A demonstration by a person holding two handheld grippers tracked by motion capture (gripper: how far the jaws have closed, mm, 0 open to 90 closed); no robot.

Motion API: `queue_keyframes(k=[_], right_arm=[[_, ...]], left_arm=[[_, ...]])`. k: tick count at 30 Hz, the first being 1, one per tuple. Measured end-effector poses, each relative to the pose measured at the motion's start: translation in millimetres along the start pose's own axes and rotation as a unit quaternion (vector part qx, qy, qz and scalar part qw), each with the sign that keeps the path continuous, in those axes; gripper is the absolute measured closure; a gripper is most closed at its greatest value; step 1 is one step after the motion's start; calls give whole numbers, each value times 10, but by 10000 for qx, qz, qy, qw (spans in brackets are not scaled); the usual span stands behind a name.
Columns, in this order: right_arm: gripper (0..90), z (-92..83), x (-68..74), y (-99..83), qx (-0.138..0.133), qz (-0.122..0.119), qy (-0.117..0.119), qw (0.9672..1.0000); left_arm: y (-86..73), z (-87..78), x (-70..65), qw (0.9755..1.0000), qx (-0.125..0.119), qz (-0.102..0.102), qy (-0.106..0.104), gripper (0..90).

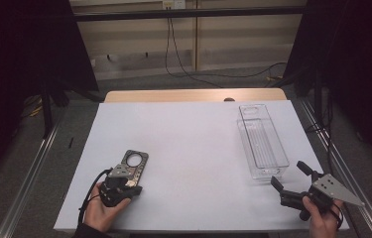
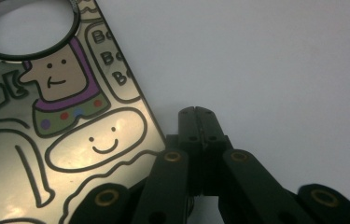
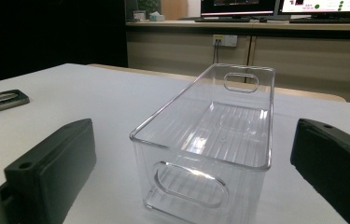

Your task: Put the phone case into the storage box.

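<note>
1. The left gripper (image 1: 133,189), lower left of the high view, has its jaws together on nothing, just beside the flat cartoon-printed phone case with a round hole (image 1: 134,165); its own body hides the case's near end.
2. The right gripper (image 1: 288,179), lower right, has its jaws wide apart before the clear plastic bin (image 1: 263,140).
3. The left gripper view cuts off the case's (image 2: 65,116) lettering.

A flat phone case (image 2: 56,121) is laid face up on the white tabletop (image 1: 193,148), just beside the closed left tool (image 2: 198,114), at its left. It is printed with cartoon figures and pierced by a round camera hole at the far end.
</note>
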State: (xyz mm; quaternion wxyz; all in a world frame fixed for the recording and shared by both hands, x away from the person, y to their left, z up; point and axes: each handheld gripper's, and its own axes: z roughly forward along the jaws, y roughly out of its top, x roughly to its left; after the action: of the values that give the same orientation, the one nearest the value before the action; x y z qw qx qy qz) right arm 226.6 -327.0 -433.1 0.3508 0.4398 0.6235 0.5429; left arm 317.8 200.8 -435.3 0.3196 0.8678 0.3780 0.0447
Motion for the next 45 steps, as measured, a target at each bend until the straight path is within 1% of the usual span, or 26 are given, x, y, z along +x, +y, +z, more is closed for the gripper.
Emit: queue_keyframes(k=[2, 4, 5, 6, 8, 10, 12, 14, 15, 17, 19, 22, 25, 27, 29, 30, 31, 32, 33, 34, 36, 37, 39, 41, 43, 45], right_arm=[[0, -1, -2, 0, 0, 7, -4, 10000], [0, 2, -4, -2, 1, 11, -6, 10000], [0, 3, -2, -1, -2, 16, -11, 10000], [0, 3, -2, -1, -4, 7, -11, 10000], [0, 4, -4, -2, 4, -4, -9, 10000], [0, 3, -2, 0, 0, -6, -6, 10000], [0, 2, -4, -1, 0, -2, -10, 10000], [0, 1, -3, -1, -4, 14, -12, 10000], [0, -1, -1, 1, -13, 13, -13, 10000], [0, 1, -1, 0, -5, 2, -4, 10000], [0, 2, -2, 1, -7, 3, -5, 10000], [0, 5, -4, -1, -5, -9, 0, 10000], [0, 7, -2, -1, 1, -7, 7, 10000], [0, 9, -1, -1, 0, -11, 10, 10000], [0, 10, -3, -1, 2, -13, 9, 10000], [0, 10, -4, -1, 4, -12, 6, 10000], [0, 10, -5, -1, 6, -13, 7, 10000], [0, 10, -4, -2, 5, -12, 14, 10000], [0, 11, -3, -2, 7, -9, 20, 10000], [0, 12, -1, -2, 10, -11, 26, 10000], [0, 12, 3, -1, 8, -11, 31, 10000], [0, 12, 3, 0, 8, -12, 32, 10000], [0, 12, 3, 0, 5, -4, 29, 10000], [0, 13, 3, 0, 10, -6, 27, 10000], [0, 12, 3, 0, 11, -7, 28, 10000], [0, 12, 1, 0, 7, -10, 26, 10000]], left_arm=[[-11, -25, 33, 9999, 16, -13, 105, 900], [-24, -35, 49, 9999, -4, -64, 94, 900], [-28, -41, 57, 9999, 2, -39, 115, 900], [-28, -45, 56, 9999, 18, -64, 121, 900], [-28, -48, 59, 9999, 18, -48, 150, 900], [-35, -50, 69, 9998, -12, -77, 156, 900], [-38, -64, 85, 9997, 21, -79, 211, 900], [-45, -67, 107, 9997, -22, -102, 217, 900], [-48, -71, 113, 9997, -14, -144, 185, 900], [-51, -81, 125, 9997, 2, -125, 230, 900], [-56, -82, 129, 9996, -12, -157, 217, 900], [-51, -78, 125, 9997, 12, -91, 243, 900], [-60, -76, 124, 9996, -50, -132, 234, 900], [-57, -78, 106, 9995, -55, -71, 299, 900], [-51, -72, 90, 9995, -99, -33, 293, 900], [-45, -80, 77, 9996, -123, -1, 262, 900], [-35, -92, 64, 9994, -210, 78, 247, 900], [-28, -102, 56, 9994, -255, 108, 230, 898], [-22, -112, 40, 9990, -357, 150, 222, 890], [-21, -114, 29, 9988, -409, 154, 213, 862], [-17, -126, 18, 9980, -548, 262, 162, 836], [-13, -135, 8, 9976, -595, 323, 173, 827], [-4, -158, 3, 9966, -714, 374, 183, 789], [0, -184, -9, 9956, -838, 371, 203, 730], [3, -211, -8, 9946, -982, 311, 157, 685], [8, -237, -8, 9937, -1039, 330, 249, 623]])
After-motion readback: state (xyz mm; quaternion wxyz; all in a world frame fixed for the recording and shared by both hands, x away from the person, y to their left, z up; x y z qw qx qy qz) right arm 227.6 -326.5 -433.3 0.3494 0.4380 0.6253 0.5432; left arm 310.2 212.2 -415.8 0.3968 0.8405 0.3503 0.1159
